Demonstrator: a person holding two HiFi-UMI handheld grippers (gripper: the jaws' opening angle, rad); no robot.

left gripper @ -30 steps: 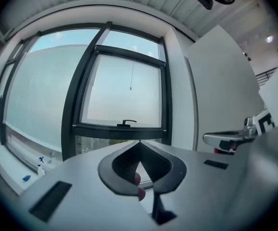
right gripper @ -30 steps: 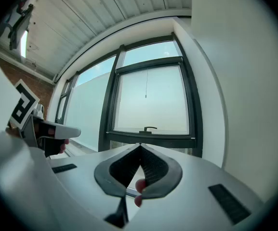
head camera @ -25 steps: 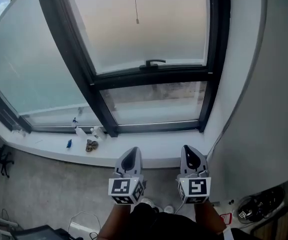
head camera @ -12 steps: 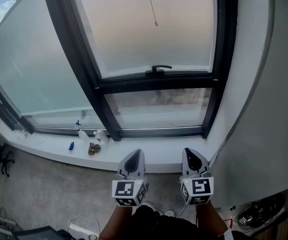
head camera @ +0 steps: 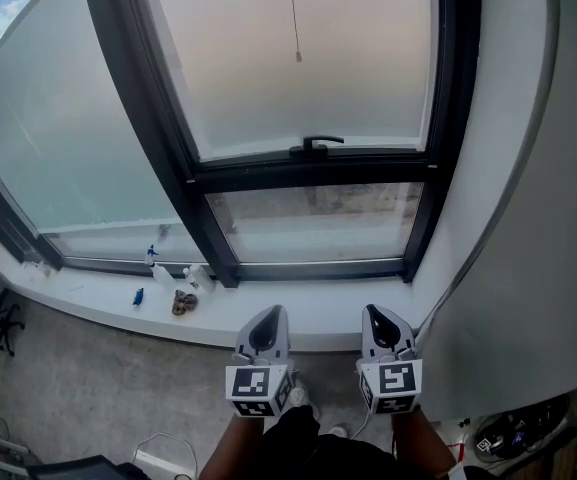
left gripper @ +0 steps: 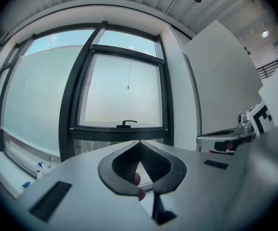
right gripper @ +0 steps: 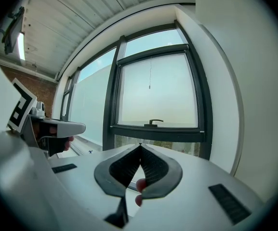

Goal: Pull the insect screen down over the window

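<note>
Along the white sill (head camera: 88, 298) at far left lie what look like four small items, two white bottles (head camera: 173, 271) among them; they are too small to name surely. Low at centre, the left gripper (head camera: 270, 316) has its jaws pressed together on nothing. High above it hangs one thin pull cord (head camera: 297, 56) for the insect screen, in front of the upper right of three dark-framed panes (head camera: 368, 58), its tip above the single handle (head camera: 315, 144). Just beside the first, the right gripper (head camera: 376, 316) is likewise closed and empty. Both grippers are well apart from the cord. One white wall (head camera: 528, 218) fills the right.
</note>
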